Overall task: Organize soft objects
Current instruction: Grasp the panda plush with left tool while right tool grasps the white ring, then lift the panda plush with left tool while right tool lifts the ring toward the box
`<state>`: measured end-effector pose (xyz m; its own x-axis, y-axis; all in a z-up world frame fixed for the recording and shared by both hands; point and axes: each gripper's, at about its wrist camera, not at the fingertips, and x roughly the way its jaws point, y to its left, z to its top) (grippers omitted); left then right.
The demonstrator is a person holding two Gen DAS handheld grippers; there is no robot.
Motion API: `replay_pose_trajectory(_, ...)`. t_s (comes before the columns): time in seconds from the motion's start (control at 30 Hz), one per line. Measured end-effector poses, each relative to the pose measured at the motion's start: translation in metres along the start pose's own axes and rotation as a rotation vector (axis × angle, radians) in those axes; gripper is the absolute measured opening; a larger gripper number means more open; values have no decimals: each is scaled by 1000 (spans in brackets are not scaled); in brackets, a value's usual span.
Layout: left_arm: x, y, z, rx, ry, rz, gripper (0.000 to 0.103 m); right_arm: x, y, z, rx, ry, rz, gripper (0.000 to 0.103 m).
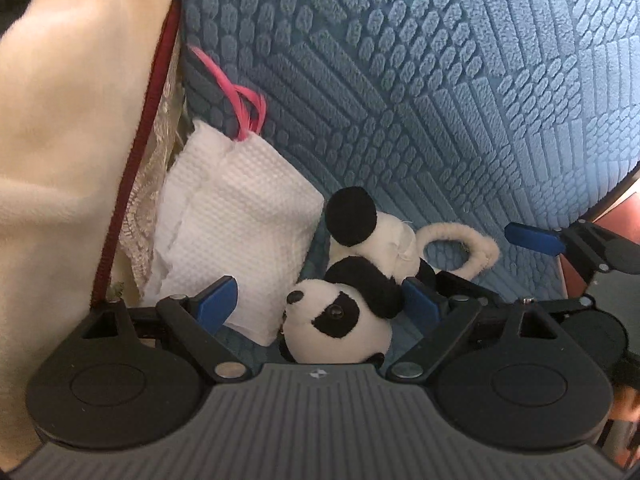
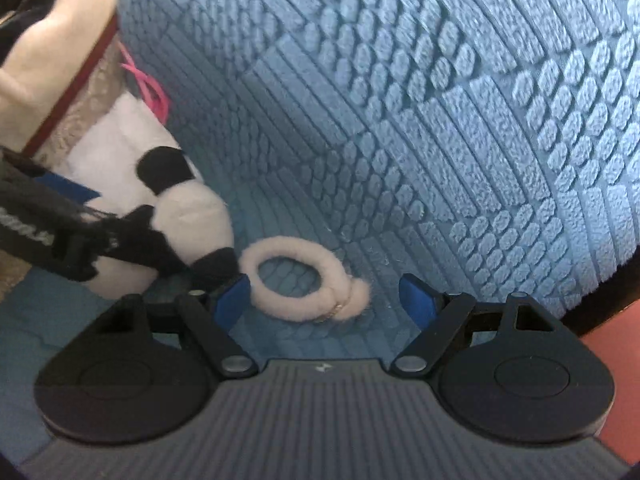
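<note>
Surface: a blue textured cushion [image 1: 420, 92] fills the background and carries everything; I can't tell whether it is a sofa or a bed.

Left edge: a cream pillow with dark red piping [image 1: 72, 128] stands beside a white waffle-weave pouch [image 1: 240, 236] with a pink loop.

Panda plush [image 1: 344, 308]: lies between my left gripper's [image 1: 320, 306] jaws, head toward the camera, body running away along the cushion, touching the pouch.

Left jaws: wide, blue pads either side of the panda, not yet closed on it.

Fluffy ring [image 2: 300, 284]: lies flat just ahead of my right gripper [image 2: 326, 298], nearer its left pad and next to the panda.

Right jaws: wide, holding nothing.

Deciding relation: the left is already astride the panda, so closing there looks the shorter move; the ring suits the right.
</note>
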<state>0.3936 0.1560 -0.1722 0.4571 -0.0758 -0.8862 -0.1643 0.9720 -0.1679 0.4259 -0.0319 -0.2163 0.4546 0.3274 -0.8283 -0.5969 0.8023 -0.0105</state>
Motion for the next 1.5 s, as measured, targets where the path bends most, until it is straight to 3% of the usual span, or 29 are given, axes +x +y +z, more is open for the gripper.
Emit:
replay_pose_trajectory(0.17, 3, -1, -1, -10, 11, -11, 90, 6, -6, 2, -18, 11, 28, 83)
replay_pose_trajectory(0.37, 17, -6, -3, -7, 27, -43, 79, 11, 1, 5, -66, 18, 71, 65)
replay_pose_trajectory(0.5, 26, -13, -6, 15, 52, -40, 75, 16, 9, 4, -86, 42, 94, 62)
replay_pose_trajectory(0.67, 32, -21, -8, 32, 50, -36, 66, 16, 6, 6, -102, 69, 120, 38)
replay_pose_trajectory(1.0, 23, -26, -3, 12, 15, -53, 61, -6, 5, 2, -103, 55, 71, 20)
replay_pose_trajectory(1.07, 15, -19, -5, -4, 8, -48, 61, -9, 8, 3, -101, 54, 68, 11)
replay_pose_trajectory(1.5, -25, -14, -24, -97, -51, -66, 61, -51, -8, -5, 23, 22, 90, 11)
